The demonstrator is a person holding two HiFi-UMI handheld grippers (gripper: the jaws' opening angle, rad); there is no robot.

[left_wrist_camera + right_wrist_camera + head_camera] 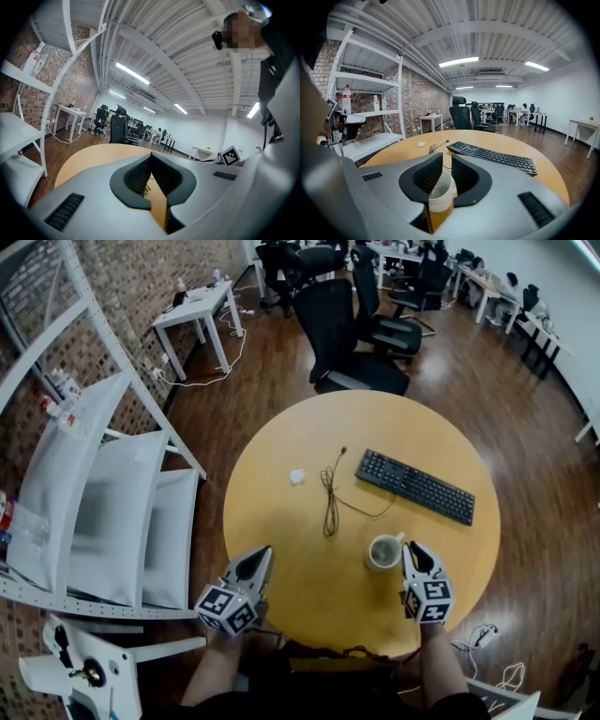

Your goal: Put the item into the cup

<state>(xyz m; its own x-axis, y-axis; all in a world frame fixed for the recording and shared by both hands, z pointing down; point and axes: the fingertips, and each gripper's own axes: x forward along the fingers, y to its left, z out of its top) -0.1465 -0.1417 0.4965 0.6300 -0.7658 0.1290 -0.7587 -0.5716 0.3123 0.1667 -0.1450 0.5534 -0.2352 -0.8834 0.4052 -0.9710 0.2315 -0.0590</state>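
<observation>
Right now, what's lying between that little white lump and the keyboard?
A thin black cable lies between the white lump and the keyboard, clearest in the head view.

Cup (382,552) sits just beside right tool (413,548)

Open-plan office: a round wooden desk (281,446) holds a keyboard (414,486) and a loose cable (330,498). Black swivel chairs (328,320) crowd 12 o'clock, a white worktable (192,306) stands against the brick wall (141,268) at 11 o'clock, metal shelving (94,512) fills 9 o'clock, and strip lights (458,61) run overhead.
</observation>
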